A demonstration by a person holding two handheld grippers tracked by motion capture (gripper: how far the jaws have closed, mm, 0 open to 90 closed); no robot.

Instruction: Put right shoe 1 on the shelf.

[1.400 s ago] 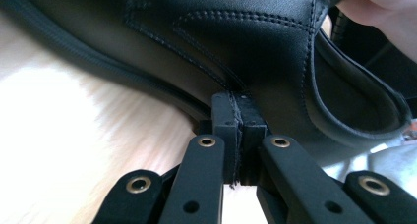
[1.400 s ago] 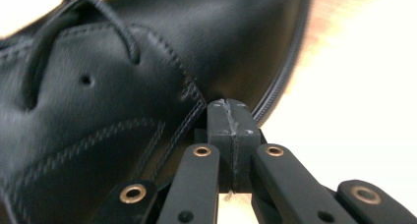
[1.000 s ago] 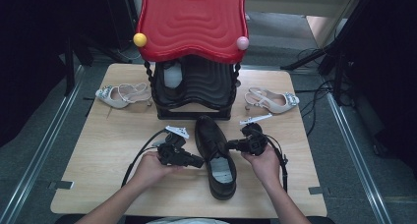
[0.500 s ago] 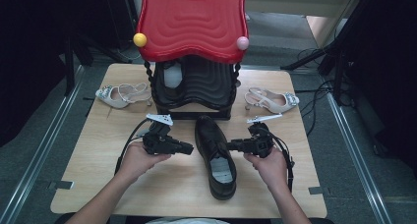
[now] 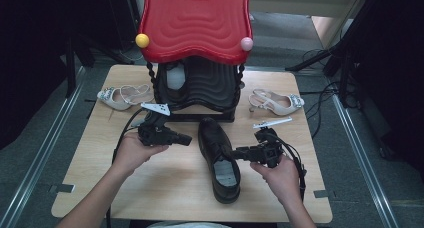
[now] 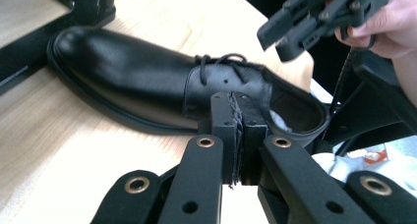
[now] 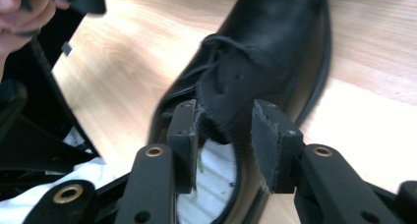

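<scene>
Left gripper (image 5: 186, 139) has backed off the black leather lace-up shoe (image 5: 219, 160), jaws closing together empty. Right gripper (image 5: 235, 153) jaws opening, straddling the shoe's tongue unclamped. Looks like regrasp.

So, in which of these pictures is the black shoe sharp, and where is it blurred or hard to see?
Left gripper view: the black shoe is sharp, with soft glare on its toe. Right gripper view: its laces and tongue are smeared by blur. High view: evenly lit wooden table, dark surroundings, and the shoe small but clear.
</scene>
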